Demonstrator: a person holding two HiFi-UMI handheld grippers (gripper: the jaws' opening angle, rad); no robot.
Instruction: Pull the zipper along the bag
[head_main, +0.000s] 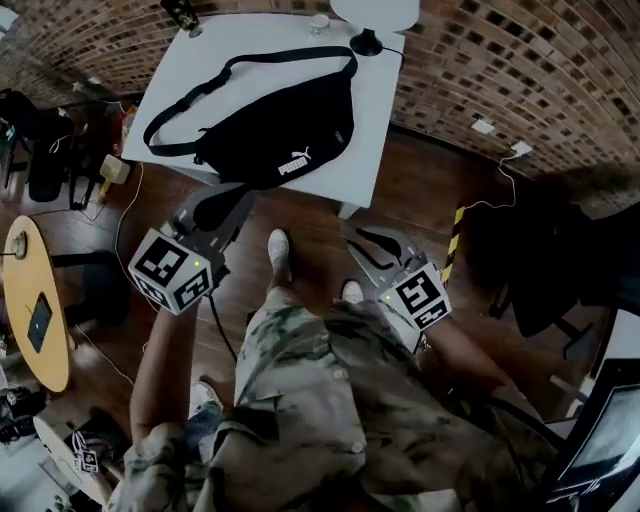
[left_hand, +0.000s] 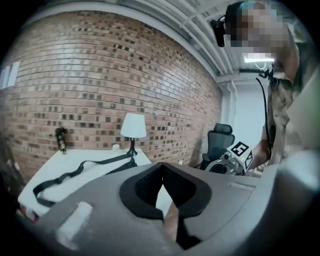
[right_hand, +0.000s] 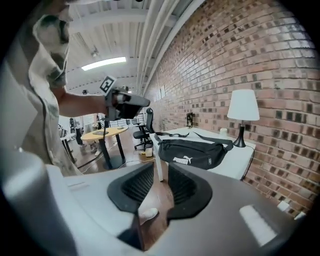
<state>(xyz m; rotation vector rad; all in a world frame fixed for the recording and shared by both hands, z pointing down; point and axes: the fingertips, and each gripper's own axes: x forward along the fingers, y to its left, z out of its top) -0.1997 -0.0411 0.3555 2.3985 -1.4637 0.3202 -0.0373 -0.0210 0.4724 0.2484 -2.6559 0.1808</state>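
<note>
"Two sets of tongs on screen. How do they sit?"

"Nearest me, my left tongs are pinched shut at the tips with nothing between them. My right tongs stand slightly apart and are also empty. Both hang over the wooden floor, just short of the desk."

"And the bag?"

"The black bag lies on the desk's near half, apart from both tools, with its white logo toward me. I cannot make out the zipper from here. The strap loops across the far half. Beyond it a white lamp stands at the far edge, with the brick wall behind."
</note>
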